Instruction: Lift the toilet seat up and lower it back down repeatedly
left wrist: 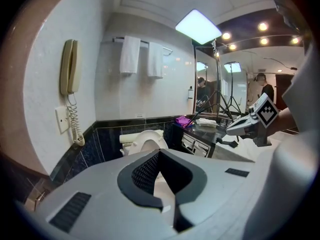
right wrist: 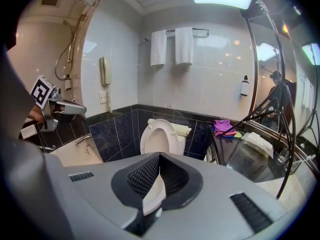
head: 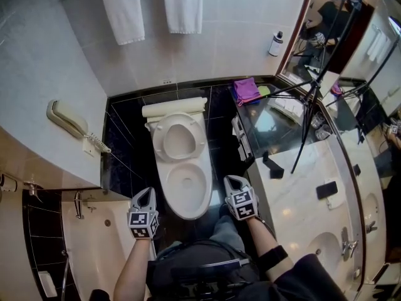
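Standing raised, toilet seat (head: 180, 119) lies well beyond both closed jaws.

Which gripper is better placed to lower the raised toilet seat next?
Probably the right gripper: it sits nearer the upright toilet seat than the left gripper; both are empty.

Glossy toilet seat (head: 159, 138), cloth towels (head: 122, 8) (matt)

A bright ceiling panel (left wrist: 198, 26) and small spotlights (left wrist: 226, 35) light the room evenly, so shadows stay soft. Lamp reflections dot the marble counter (head: 294, 180) and sheen lies on the wall tiles (right wrist: 220, 79). Both my gripper views bend strongly and go black at the corners. My head view is sharp, the toilet seat (head: 179, 137) crisp white.
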Tool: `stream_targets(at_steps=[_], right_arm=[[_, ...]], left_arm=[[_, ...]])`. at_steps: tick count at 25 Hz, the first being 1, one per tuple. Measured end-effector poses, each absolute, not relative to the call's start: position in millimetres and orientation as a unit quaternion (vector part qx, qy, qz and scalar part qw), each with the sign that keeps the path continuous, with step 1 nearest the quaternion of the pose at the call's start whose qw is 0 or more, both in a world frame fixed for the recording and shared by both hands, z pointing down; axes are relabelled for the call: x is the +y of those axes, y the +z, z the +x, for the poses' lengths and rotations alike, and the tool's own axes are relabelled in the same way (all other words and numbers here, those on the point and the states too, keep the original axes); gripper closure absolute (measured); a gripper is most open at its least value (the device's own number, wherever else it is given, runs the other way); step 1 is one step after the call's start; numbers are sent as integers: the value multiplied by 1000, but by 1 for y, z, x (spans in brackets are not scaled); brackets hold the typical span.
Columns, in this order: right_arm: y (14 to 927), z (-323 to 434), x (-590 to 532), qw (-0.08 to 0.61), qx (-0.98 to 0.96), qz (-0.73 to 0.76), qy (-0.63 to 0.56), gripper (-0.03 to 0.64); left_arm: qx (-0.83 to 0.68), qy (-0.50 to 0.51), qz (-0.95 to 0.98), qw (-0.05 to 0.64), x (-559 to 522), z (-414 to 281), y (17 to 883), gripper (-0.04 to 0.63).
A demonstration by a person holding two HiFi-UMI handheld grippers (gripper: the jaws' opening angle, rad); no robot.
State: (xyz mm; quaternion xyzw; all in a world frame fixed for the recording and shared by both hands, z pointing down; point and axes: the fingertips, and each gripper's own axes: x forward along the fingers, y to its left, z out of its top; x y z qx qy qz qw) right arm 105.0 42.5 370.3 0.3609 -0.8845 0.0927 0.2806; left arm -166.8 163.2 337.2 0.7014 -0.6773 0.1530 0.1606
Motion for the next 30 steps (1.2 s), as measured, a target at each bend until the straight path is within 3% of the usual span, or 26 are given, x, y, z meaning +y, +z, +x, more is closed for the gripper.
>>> stream_targets(at_steps=[3,12,21,30], right_arm=[[365,98,27,302,-883,355,60,597],[365,60,-63,348,-882,316,-37,474],[400,-7,-160,384,-882,248,-112,399],[470,-74,-243,402,-880,209,-141,397]], left_arm=[[-678,155,700,163,154,-167,341,595],[-685,164,690,166,114,-169,357,595],[-697,176,674,171,57,-164,384,595],[-697,189,667,184,2,-160,437,595]])
